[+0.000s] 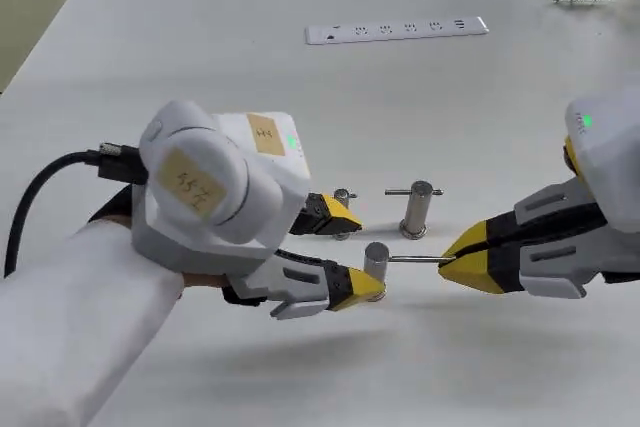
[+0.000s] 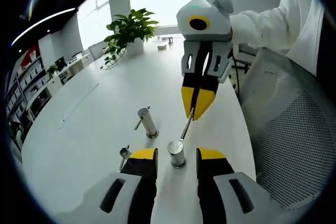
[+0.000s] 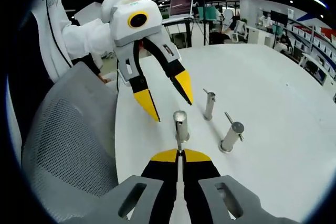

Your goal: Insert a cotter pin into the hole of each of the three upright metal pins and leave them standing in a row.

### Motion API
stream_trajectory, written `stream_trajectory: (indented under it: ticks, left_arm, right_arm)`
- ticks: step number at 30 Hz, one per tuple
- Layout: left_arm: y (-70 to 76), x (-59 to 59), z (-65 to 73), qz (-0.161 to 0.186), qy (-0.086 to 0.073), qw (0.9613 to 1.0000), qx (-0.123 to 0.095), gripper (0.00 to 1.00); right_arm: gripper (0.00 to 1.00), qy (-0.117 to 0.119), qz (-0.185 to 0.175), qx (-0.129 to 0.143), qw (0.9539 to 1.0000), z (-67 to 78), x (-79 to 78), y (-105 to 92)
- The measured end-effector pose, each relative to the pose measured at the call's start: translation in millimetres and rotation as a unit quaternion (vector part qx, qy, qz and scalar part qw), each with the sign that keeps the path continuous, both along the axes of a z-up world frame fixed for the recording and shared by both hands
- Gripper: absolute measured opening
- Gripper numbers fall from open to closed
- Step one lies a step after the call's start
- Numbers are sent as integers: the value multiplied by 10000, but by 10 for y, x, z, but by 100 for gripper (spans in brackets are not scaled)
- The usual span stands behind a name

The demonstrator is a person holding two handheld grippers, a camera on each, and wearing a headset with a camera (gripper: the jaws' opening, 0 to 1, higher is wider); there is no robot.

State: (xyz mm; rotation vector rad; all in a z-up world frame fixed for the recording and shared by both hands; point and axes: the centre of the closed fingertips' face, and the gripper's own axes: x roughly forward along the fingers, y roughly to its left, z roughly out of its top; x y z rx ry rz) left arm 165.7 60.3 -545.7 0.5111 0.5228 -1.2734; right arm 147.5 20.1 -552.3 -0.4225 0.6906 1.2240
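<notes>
Now: right tongs (image 1: pixel 462 259) pinch cotter pin (image 1: pixel 412 259) at nearest metal pin (image 1: pixel 376 259), near edge of tabletop (image 1: pixel 200 47); left tongs (image 3: pixel 167 103) open, astride it. Unclamped, my push could topple it.

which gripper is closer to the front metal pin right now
Left. The left gripper has its open jaws either side of the front pin; the right gripper sits further back, shut on a cotter pin whose tip reaches it.

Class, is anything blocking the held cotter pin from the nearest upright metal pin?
Nothing visible. The cotter pin in the right hand-held gripper reaches the metal pin; the left hand-held gripper stands open around it.
</notes>
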Motion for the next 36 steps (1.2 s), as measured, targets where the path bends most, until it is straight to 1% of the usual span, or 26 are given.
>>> stream_trajectory:
  ticks: [3,6,10,12,15,18,21,25,29,31,32,35,36]
  left_arm:
    - [-20,27,-26,-35,30,10000,6,19]
    - [-32,29,-51,-57,121,9999,32,13]
    - [-24,50,-62,-63,102,9999,49,10]
    - [-18,49,-69,-62,142,9999,51,10]
    - [-15,44,-71,-82,118,9999,66,10]
    - [-12,44,-77,-70,133,9999,66,10]
    - [-14,41,-90,-26,204,9998,76,10]
    - [-21,40,-98,-11,227,9997,96,10]
    - [-28,38,-100,-17,211,9997,124,10]
    - [-29,36,-99,-28,192,9997,134,10]
    - [-32,35,-97,-43,162,9998,139,10]
    - [-34,32,-94,-50,152,9998,150,10]
    - [-35,31,-94,-62,141,9998,161,10]
  right_arm:
    - [0,8,-53,-23,10000,-18,21,-20]
    - [0,19,-72,-39,10000,-33,35,-25]
    - [0,41,-42,-5,10000,-39,37,2]
    - [0,27,-36,-5,10000,-47,47,26]
    - [0,23,-14,-29,10000,-74,53,55]
    - [0,40,-24,-28,10000,-105,53,88]
    - [0,-6,14,-59,10000,-125,57,137]
    - [0,-92,99,-127,9998,-142,97,187]
    - [0,-170,306,-202,9992,-143,98,255]
    - [0,-265,450,-277,9983,-145,100,283]
    - [0,-265,477,-296,9981,-146,98,293]
    - [0,-295,605,-360,9971,-148,101,319]
    - [0,-266,607,-363,9971,-149,106,323]
